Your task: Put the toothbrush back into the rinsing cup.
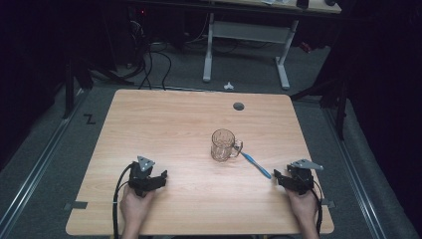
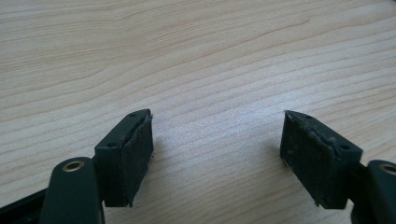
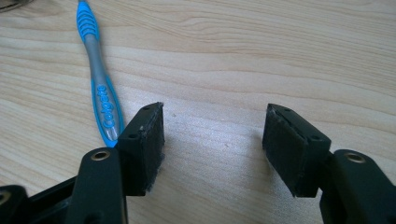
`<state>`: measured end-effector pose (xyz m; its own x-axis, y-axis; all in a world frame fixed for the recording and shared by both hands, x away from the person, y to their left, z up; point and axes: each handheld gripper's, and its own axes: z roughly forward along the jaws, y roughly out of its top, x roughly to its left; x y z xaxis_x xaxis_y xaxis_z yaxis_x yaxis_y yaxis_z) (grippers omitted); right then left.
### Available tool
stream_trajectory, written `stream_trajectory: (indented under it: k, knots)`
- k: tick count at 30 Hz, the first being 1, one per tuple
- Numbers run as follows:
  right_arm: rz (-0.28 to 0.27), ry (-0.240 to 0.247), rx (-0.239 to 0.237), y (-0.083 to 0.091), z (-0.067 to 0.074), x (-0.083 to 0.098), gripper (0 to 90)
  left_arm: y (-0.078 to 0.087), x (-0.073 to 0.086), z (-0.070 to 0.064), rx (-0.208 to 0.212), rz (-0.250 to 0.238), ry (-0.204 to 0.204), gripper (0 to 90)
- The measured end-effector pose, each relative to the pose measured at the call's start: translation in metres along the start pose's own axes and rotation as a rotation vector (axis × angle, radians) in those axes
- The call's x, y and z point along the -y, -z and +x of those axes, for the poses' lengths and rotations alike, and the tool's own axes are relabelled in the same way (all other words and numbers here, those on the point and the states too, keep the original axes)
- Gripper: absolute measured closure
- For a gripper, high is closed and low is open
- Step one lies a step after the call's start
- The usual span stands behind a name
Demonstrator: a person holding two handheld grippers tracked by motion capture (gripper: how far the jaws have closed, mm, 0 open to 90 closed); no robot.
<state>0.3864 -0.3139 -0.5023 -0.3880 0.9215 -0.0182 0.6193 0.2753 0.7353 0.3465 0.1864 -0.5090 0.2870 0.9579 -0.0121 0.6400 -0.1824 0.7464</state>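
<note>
I have both grippers resting low on the wooden bench [image 1: 164, 124]. My right gripper [image 3: 212, 140] has its fingers spread with only bare wood between them; the blue toothbrush [image 3: 100, 88] lies flat just beside its left finger, its far end by the glass mug [image 1: 224, 145]. My left gripper [image 2: 217, 149] sits well apart from them, fingers spread over bare bench.

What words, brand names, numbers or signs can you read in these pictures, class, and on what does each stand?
"Colgate": white letters running along the blue and grey handle of the toothbrush, read in the right gripper view.
Glass mug: no lettering to be seen.
Black zigzag mark on the floor left of the table: a shape like a Z, not clearly a letter.
</note>
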Motion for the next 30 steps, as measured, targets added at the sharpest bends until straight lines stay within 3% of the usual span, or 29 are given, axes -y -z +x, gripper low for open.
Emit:
stream_trajectory:
  k: [21,30]
  knots:
    - [0.001,-0.001,0.0,0.0,0.0009,0.0,38.7,0.0001,0.0,0.0002,0.001,0.0,0.001,26.1]
    - [0.001,-0.022,0.018,0.0006,0.0039,0.0005,39.7,0.0,0.0,0.0001,0.001,0.0,0.0,25.9]
